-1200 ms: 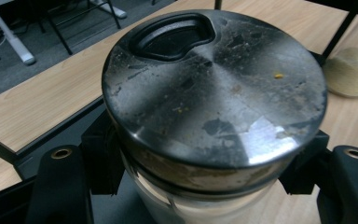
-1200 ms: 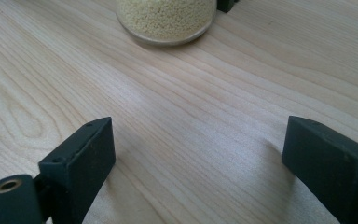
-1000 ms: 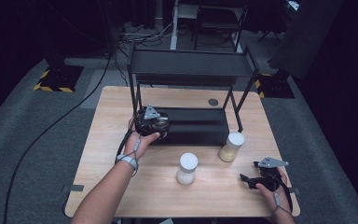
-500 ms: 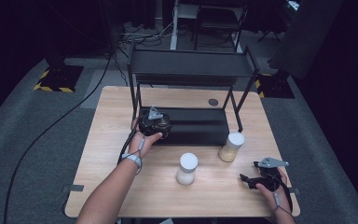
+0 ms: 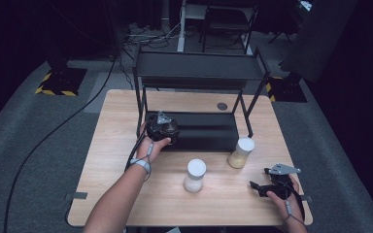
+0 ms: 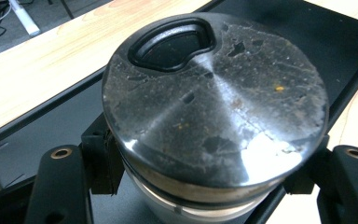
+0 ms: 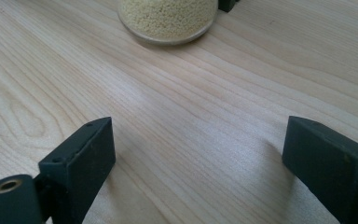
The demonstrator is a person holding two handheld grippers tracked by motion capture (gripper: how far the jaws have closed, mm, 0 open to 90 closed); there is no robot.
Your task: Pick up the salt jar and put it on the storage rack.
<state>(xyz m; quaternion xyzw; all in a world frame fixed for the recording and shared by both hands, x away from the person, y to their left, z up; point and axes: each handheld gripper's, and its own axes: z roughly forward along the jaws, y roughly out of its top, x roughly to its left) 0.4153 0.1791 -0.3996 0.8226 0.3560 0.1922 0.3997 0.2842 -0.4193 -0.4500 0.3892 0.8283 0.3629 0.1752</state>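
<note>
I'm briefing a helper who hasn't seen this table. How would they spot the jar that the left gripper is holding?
Start at the black two-tier rack at the back of the wooden table and look to the left end of its lower shelf. There the left gripper clamps the dark-lidded jar. Unlike the two white-lidded jars in front of the rack, its lid is black and scuffed.

My right gripper (image 7: 196, 154) sits low over the bare desk (image 7: 182, 102), its jaws spread wide with nothing between them. Ahead stands a jar (image 7: 168, 18) of pale yellow grains.
</note>
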